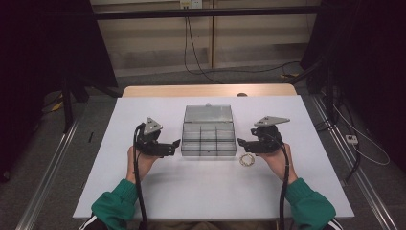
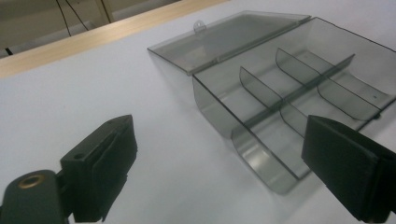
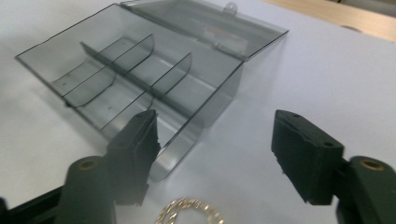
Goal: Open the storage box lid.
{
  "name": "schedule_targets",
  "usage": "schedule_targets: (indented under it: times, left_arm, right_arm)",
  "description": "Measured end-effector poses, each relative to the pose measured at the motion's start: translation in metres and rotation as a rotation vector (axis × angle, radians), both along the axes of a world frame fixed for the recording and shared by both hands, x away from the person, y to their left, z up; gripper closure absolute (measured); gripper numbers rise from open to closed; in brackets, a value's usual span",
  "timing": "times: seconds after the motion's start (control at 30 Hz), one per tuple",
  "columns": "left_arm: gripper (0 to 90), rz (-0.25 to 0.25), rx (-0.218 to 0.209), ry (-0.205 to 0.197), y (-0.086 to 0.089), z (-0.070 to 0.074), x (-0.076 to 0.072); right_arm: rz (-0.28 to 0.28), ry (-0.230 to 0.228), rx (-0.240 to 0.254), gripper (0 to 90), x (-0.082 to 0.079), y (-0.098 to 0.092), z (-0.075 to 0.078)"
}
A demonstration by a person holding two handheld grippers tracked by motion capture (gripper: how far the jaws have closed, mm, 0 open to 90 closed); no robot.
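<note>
Left tool: released, nothing between its jaws, left of box.
Right tool: released, nothing gripped.
Box: lid open.
Bracelet: on counter.

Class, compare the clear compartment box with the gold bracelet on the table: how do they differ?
The compartment box is smoky, see-through and rectangular; the bracelet is gold and coiled into a loose ring. The box is far larger, with its lid folded back and dividers showing; the bracelet is small and lies flat. Both rest on the white table, untouched.
</note>
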State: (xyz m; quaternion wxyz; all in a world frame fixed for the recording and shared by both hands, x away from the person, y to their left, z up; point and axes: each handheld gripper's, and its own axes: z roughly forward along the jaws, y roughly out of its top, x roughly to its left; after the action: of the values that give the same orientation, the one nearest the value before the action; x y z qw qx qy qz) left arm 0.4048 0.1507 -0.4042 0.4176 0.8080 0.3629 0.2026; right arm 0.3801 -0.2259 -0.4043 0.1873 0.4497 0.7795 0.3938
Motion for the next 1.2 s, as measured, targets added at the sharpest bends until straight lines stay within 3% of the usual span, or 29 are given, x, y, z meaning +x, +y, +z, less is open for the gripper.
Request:
schedule_targets:
  times: [0.23, 0.5, 0.77, 1.2]
  left_arm:
    - [4.5, -0.038, 0.048, 0.008, 0.011, -0.006, -0.025]
    - [1.6, -0.039, 0.087, 0.003, 0.018, -0.01, -0.04]
    - [0.7, -0.026, 0.088, 0.026, 0.028, -0.017, -0.041]
    - [0.3, -0.03, 0.081, 0.037, 0.039, -0.024, -0.035]
  right_arm:
    - [0.043, 0.02, -0.023, 20.6, -0.018, -0.001, -0.003]
    - [0.069, 0.048, -0.035, 12.7, -0.032, -0.003, -0.007]
    - [0.065, 0.089, -0.033, 4.6, -0.04, -0.012, -0.014]
    - [0.077, 0.091, -0.015, 0.0, -0.035, -0.011, -0.014]
